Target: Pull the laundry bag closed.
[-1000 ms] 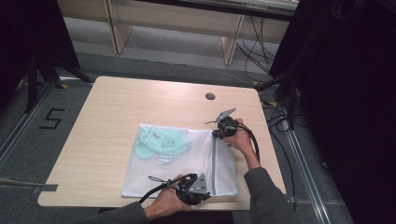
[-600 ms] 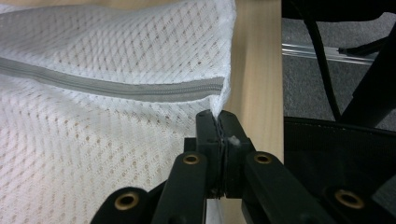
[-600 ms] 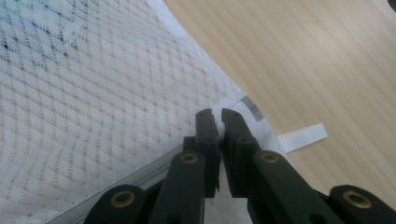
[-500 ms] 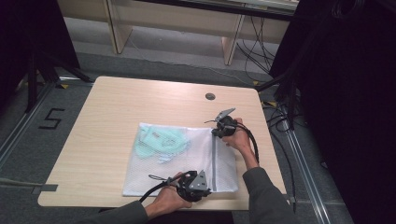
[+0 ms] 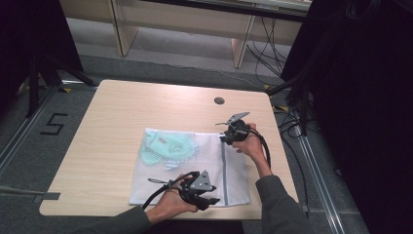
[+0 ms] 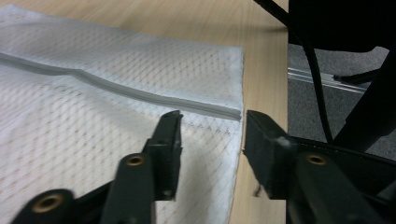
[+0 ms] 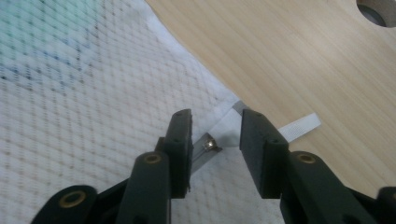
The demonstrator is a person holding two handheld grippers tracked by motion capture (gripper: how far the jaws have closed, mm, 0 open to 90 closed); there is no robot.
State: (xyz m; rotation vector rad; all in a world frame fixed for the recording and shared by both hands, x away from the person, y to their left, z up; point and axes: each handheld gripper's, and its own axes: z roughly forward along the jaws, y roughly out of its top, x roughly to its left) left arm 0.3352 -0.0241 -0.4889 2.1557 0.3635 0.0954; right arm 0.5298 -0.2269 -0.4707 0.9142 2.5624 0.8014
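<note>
1. Both pairs of jaws have just been opening, and the hands have hardly shifted since the earlier frames; the white mesh laundry bag [image 5: 195,170] lies as it did, flat on the desk [image 5: 112,131].
2. At the desk's near edge, the left gripper [image 5: 210,200] stands at the bag's near right corner. In the left gripper view its jaws are parted to a middling gap over the bag's side edge and the end of the zipper seam [image 6: 140,93], pads clear of the cloth.
3. At the bag's far edge, the right gripper [image 5: 229,136] sits right of centre. Its jaws stand moderately apart with the small metal zipper pull [image 7: 210,144] between them, not pressed.
4. A white tape end [image 7: 299,127] pokes off the bag's far corner onto bare wood.
5. Inside the bag's left part lies a pale green garment [image 5: 165,148].
6. The bag's near edge runs close along the desk's near edge. Bare desk lies open on the left side and toward the far edge, where a round cable hole [image 5: 219,100] sits.
</note>
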